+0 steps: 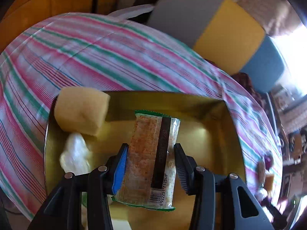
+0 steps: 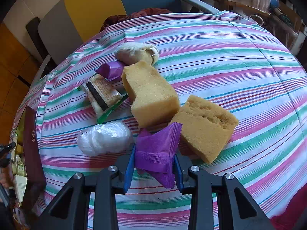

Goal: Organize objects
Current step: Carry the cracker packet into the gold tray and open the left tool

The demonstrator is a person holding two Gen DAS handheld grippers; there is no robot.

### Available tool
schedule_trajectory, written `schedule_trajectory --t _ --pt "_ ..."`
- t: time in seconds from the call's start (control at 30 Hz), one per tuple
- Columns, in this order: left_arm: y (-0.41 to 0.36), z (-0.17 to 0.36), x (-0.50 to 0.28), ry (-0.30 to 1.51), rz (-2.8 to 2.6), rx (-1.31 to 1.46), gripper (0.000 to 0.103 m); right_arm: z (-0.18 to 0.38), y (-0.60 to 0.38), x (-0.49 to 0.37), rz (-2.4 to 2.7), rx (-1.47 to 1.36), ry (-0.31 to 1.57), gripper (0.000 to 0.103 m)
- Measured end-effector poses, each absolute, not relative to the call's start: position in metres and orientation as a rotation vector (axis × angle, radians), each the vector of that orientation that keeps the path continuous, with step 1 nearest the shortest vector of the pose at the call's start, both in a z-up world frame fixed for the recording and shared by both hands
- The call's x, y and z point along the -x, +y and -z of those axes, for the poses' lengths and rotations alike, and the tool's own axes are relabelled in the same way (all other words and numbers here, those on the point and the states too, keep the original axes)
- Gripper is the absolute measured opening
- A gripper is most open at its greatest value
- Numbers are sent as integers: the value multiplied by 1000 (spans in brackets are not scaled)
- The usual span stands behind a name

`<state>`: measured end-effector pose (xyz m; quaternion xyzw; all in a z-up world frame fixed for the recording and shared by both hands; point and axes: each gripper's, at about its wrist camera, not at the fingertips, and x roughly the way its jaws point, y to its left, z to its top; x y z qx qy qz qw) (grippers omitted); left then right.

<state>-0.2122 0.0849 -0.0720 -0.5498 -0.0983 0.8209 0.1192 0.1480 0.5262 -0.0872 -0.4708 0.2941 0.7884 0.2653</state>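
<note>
Gripped between the blue pads of the right claw (image 2: 154,164) is a crinkled purple foil packet (image 2: 156,149), its serrated edge turned upward; the claw is pointed steeply down at the striped cloth of the worktop (image 2: 230,57). Just beyond it two porous yellow sponge blocks (image 2: 151,94) are seen touching, with a wad of clear plastic film (image 2: 104,138), a glossy cracker packet (image 2: 101,95), a second purple packet (image 2: 112,70) and a rolled cream sock (image 2: 137,53) clustered toward the far left edge. A similar flat cracker pack (image 1: 151,157), barcode nearest the camera, is held lengthwise by the left claw (image 1: 150,153), tilted down over a gold-lined box (image 1: 211,134). A sponge piece (image 1: 80,113) and a film bundle (image 1: 75,155) are lodged in the box's left side.
</note>
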Motion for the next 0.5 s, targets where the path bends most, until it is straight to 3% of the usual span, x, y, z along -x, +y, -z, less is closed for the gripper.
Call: schedule_trajectory --t 0.27,0.5 --pt "71 98 235 -333 -2430 1698 47 88 527 -148 -2119 1274 791 36" --pt "60 75 215 -240 -2456 1585 47 86 526 -150 -2116 1264 783 36"
